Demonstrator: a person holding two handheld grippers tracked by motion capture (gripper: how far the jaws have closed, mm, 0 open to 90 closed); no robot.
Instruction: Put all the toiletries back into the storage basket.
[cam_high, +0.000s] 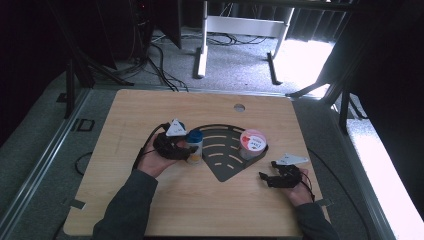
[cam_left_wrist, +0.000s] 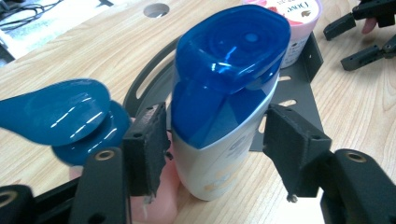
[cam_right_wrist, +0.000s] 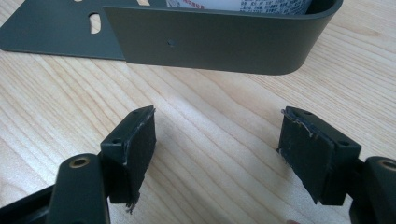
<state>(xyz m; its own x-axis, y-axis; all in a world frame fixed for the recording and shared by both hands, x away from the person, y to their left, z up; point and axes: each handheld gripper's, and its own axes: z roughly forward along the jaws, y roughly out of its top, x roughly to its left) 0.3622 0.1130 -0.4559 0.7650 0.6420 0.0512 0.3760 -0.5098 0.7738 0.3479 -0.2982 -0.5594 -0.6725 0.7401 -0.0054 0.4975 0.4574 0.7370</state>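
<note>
2 grippers are seen: the left gripper (cam_left_wrist: 212, 149) brackets, jaws spread with a gap showing, the white blue-capped bottle (cam_left_wrist: 224, 102) at the dark rack's (cam_high: 227, 150) left edge, presumably for placement, while the right gripper (cam_right_wrist: 217, 154) rests open.

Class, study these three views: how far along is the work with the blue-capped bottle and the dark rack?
Done: the pink-lidded tub stands in the dark rack.
In hand: the left gripper brackets the upright blue-capped bottle, jaws not clamped; its base seems to be on the wood beside the rack.
Left: probably gripping the bottle and setting it in the rack. The right gripper is open and holds nothing.
</note>
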